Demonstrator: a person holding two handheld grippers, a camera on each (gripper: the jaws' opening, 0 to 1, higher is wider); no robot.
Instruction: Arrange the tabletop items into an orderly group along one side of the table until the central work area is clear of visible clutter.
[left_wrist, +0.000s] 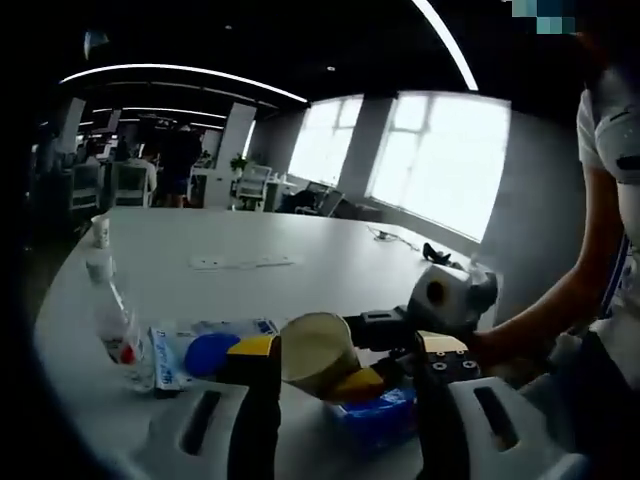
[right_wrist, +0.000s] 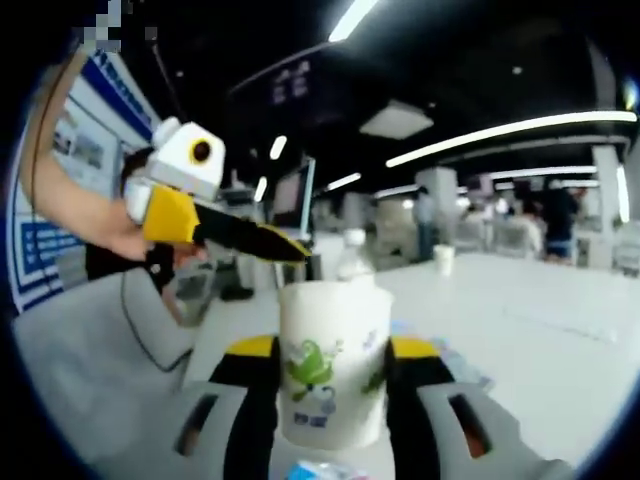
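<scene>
My right gripper (right_wrist: 332, 352) is shut on a white paper cup (right_wrist: 330, 375) with green print, held upright between its jaws. In the left gripper view the same cup (left_wrist: 312, 350) is tilted with its mouth toward the camera, and the right gripper (left_wrist: 385, 330) comes in from the right. My left gripper (left_wrist: 347, 352) stands open, jaws wide apart, just in front of that cup. Below the cup lie a blue packet (left_wrist: 385, 415) and a yellow item (left_wrist: 360, 385). A clear water bottle (left_wrist: 110, 320) and a blue-and-white pack (left_wrist: 200, 350) rest at the left. The left gripper (right_wrist: 290, 248) hovers upper left in the right gripper view.
A large white table (left_wrist: 300, 240) stretches away, with a socket panel (left_wrist: 245, 262) in its middle and a small paper cup (left_wrist: 100, 230) at its far left edge. A person's arm (left_wrist: 560, 310) is at the right. Office desks and people stand beyond.
</scene>
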